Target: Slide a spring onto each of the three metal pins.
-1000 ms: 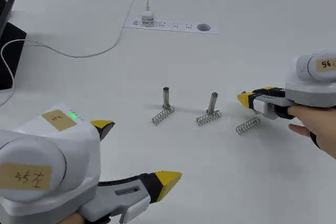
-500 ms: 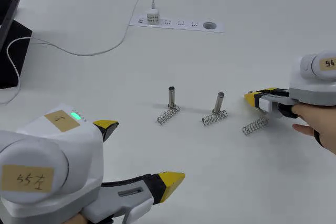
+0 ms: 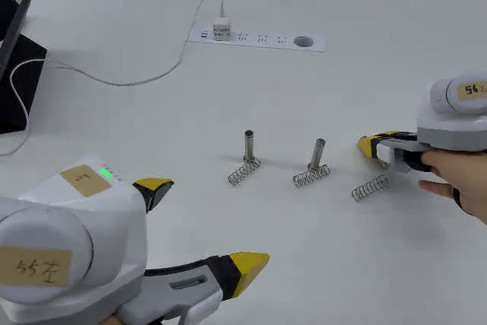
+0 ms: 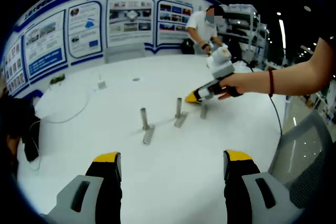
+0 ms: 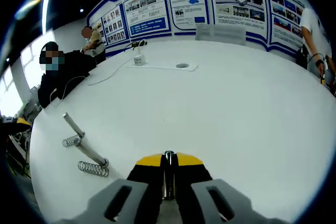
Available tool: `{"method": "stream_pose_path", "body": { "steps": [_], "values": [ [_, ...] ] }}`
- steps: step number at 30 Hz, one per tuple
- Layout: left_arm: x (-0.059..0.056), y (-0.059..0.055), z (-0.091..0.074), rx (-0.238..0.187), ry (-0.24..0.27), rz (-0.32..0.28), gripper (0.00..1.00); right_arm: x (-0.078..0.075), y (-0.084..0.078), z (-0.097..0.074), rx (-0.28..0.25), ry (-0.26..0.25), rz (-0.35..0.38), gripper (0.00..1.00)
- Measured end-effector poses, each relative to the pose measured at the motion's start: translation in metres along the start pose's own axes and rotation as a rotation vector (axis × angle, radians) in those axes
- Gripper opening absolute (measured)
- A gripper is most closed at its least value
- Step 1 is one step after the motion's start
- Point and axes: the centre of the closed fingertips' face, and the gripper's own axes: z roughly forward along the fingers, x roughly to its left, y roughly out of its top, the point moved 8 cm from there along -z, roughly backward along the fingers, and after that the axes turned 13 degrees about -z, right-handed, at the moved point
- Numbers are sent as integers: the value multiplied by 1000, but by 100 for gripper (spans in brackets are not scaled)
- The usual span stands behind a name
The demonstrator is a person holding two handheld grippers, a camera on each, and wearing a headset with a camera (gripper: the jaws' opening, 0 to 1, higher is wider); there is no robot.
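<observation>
Two metal pins stand upright on the white table, the left pin (image 3: 249,144) and the middle pin (image 3: 318,154). A spring lies at the foot of each: the left spring (image 3: 243,172) and the middle spring (image 3: 311,176). A third spring (image 3: 370,186) lies further right. Just above it my right gripper (image 3: 367,144) hovers low over the table, shut on a third metal pin (image 5: 168,174) held upright between its jaws. My left gripper (image 3: 204,224) is near the front left, open and empty, well short of the pins (image 4: 143,118).
A white power strip (image 3: 259,37) with a plugged charger and cable (image 3: 163,66) lies at the back. A black object (image 3: 15,74) sits at the left edge. People stand beyond the table in the gripper views.
The head camera has shifted a little. Both grippers, the pins and the springs keep nearly the same places.
</observation>
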Motion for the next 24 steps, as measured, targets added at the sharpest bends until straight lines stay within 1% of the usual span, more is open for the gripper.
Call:
{"method": "stream_pose_path", "body": {
  "steps": [4, 15, 24],
  "values": [
    [-1, 1, -1, 2, 0, 10, 81, 1, 0, -2, 1, 12, 31, 9],
    [-2, 5, -2, -13, -3, 17, 81, 4, 9, -15, -30, 19, 24, 9],
    [-1, 8, -7, -27, 3, 25, 80, 5, 11, -28, -43, 23, 15, 9]
  ]
}}
